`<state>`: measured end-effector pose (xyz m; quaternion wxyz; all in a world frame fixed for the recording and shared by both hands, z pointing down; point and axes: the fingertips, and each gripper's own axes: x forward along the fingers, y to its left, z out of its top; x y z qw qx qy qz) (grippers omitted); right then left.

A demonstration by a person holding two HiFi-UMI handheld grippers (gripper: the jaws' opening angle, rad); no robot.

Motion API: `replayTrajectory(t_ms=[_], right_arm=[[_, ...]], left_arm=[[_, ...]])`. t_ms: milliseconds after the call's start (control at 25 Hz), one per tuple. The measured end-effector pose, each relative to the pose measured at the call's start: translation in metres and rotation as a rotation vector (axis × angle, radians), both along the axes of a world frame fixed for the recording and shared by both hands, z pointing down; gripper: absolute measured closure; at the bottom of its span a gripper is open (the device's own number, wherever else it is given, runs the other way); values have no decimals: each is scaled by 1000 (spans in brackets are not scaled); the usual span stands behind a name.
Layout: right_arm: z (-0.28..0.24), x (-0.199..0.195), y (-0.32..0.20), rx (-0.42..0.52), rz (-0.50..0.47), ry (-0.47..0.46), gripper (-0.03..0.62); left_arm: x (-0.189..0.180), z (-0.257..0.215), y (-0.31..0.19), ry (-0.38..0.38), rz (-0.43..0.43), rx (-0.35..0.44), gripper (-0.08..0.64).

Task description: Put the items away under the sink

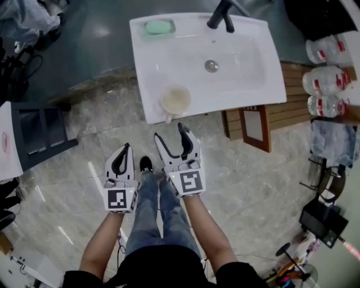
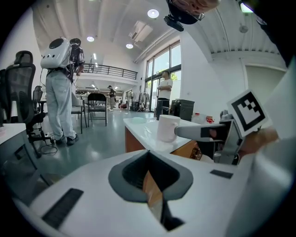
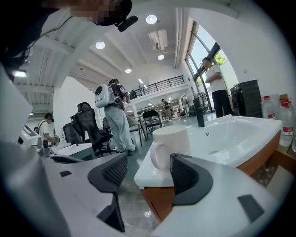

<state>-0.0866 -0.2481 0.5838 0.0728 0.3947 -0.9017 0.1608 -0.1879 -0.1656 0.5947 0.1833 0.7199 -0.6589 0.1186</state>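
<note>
A white mug (image 1: 175, 100) stands on the front left corner of the white sink (image 1: 247, 84), its handle over the edge. A green soap bar (image 1: 158, 26) lies at the sink's back left, and a black faucet (image 1: 220, 14) rises behind the basin. My right gripper (image 1: 170, 133) is open just short of the mug, empty. In the right gripper view the mug (image 3: 170, 146) stands close ahead of the spread right gripper (image 3: 148, 175). My left gripper (image 1: 124, 149) hangs lower left, shut and empty. From the left gripper (image 2: 149, 175) the mug (image 2: 167, 127) shows ahead to the right.
A wooden cabinet (image 1: 281, 112) with an open door (image 1: 256, 128) sits under the sink's right side. Several plastic bottles (image 1: 326, 79) lie at the right. A dark shelf unit (image 1: 39, 135) stands at the left. People and office chairs (image 2: 60, 88) are in the room behind.
</note>
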Motion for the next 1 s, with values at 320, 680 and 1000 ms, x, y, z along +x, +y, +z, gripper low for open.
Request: replayTrajectory(t_ms=[320,680,1000], right_arm=[[8,-17,-22,22,-2,11,399],[7,-20,-31,36,14,44,526],[3,-24,-27,77,-45,61,543]], left_arm=[[-15,9,1,-16,-32,-22,552],[-20,10,1,-19,-42,-15,552],[-14,0,3,-30,-24,-7,552]])
